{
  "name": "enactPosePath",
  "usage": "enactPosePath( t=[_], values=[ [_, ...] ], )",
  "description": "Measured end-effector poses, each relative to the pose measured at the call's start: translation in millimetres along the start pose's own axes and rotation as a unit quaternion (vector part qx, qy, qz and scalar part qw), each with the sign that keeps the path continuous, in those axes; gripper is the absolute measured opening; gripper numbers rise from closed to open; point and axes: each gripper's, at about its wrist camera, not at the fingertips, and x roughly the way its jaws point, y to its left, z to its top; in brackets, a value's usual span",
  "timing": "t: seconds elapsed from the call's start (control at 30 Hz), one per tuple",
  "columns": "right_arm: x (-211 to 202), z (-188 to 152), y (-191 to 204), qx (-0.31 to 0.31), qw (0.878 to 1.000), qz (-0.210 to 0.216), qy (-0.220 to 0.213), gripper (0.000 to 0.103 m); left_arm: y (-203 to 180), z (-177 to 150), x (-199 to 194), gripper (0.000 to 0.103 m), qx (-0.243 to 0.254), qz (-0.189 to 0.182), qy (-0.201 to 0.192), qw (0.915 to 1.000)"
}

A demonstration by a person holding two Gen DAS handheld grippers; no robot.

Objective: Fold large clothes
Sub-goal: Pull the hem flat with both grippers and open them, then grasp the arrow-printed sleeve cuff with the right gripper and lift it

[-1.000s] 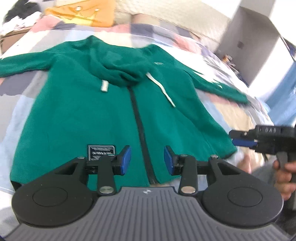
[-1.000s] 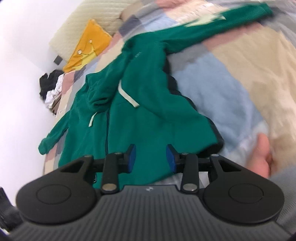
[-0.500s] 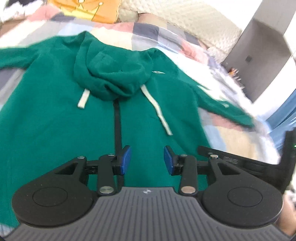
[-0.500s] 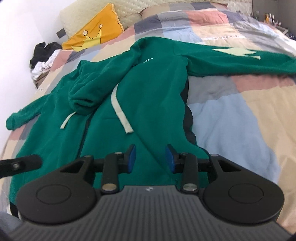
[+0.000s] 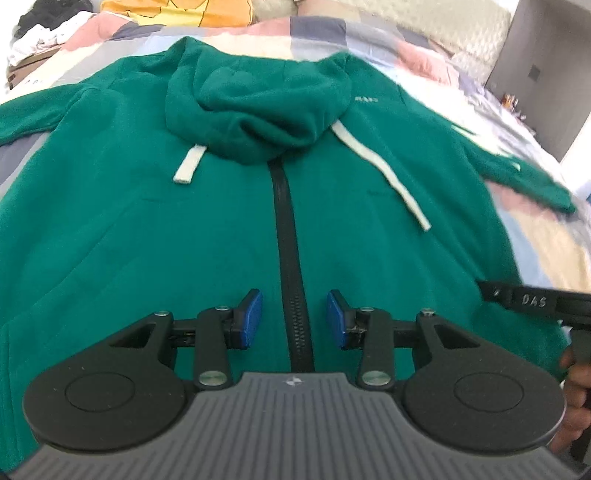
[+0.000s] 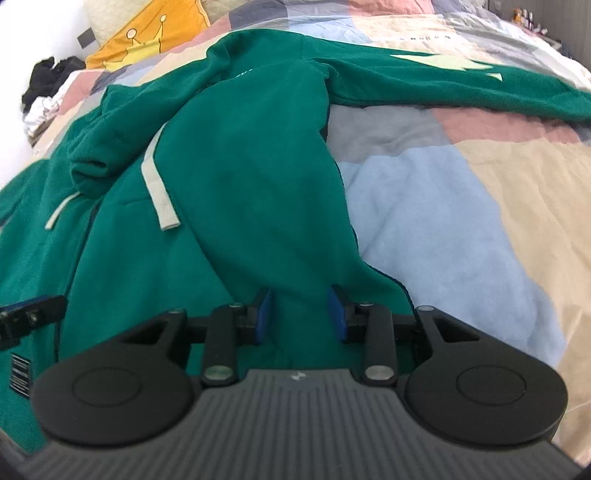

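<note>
**Green zip hoodie: taking hold at the hem**

The green fleece zip-front hoodie (image 5: pixel 207 236) is spread face up across the patchwork quilt (image 6: pixel 461 221), with the hem toward the near edge of the bed and the hood (image 5: pixel 255 110) toward the head end. One sleeve (image 6: pixel 461 85) is stretched out toward the far side edge.

The left gripper (image 5: pixel 294 319) is held over the lower front, its blue pads set apart on either side of the black zip (image 5: pixel 286 229); nothing is gripped. The right gripper (image 6: pixel 301 314) is placed over the hem corner near the quilt; its pads are parted and no pinch on the cloth can be confirmed.

For a clean fold, both layers of the hem should be caught at matching points and lifted together, so that the zip line is kept straight.

The fleece is thick, matte and soft. The flat white drawcords (image 5: pixel 388 173) lie loose and should be tucked in. A yellow printed pillow (image 6: pixel 155 33) rests at the head end.
</note>
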Motion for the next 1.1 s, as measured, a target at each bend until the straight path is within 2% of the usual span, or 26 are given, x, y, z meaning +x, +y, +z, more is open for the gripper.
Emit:
enactPosePath(
  t=[0.13, 0.27, 0.5, 0.67, 0.8, 0.9, 1.0, 1.07, 1.1],
  values=[
    [-8.2, 1.3, -3.8, 0.025, 1.000, 0.007, -0.005, 0.036, 0.2, -0.6, -2.8, 0.044, 0.001, -0.005, -0.003, 1.0000],
    [-28.0, 3.4, -2.1, 0.008, 0.998, -0.030, -0.047, 0.037, -3.2, 1.4, -22.0, 0.044, 0.001, -0.009, -0.027, 0.9996],
    [-70.6, 15.4, -26.2, 0.082, 0.989, -0.013, -0.123, 0.037, -19.1, 17.2, -66.3, 0.044, 0.019, -0.023, -0.080, 0.9964],
    [-96.4, 37.5, -51.4, 0.124, 0.979, 0.005, -0.161, 0.037, -40.8, 28.6, -80.9, 0.044, 0.045, -0.037, -0.096, 0.9936],
    [-92.2, 58.0, -84.2, 0.170, 0.972, 0.007, -0.162, 0.045, -57.0, 35.4, -76.8, 0.044, 0.062, -0.037, -0.098, 0.9926],
    [-77.1, 70.7, -109.4, 0.199, 0.968, 0.009, -0.150, 0.046, -62.4, 41.9, -65.5, 0.044, 0.067, -0.042, -0.091, 0.9927],
    [-57.5, 83.6, -131.3, 0.202, 0.970, 0.009, -0.136, 0.046, -68.3, 57.2, -54.0, 0.044, 0.087, -0.027, -0.092, 0.9916],
    [-46.7, 88.9, -149.2, 0.222, 0.966, 0.012, -0.131, 0.046, -70.4, 63.9, -46.9, 0.044, 0.100, -0.023, -0.091, 0.9906],
    [-41.0, 91.4, -159.1, 0.230, 0.964, 0.011, -0.131, 0.050, -72.8, 66.1, -42.3, 0.044, 0.108, -0.025, -0.086, 0.9901]
  ],
)
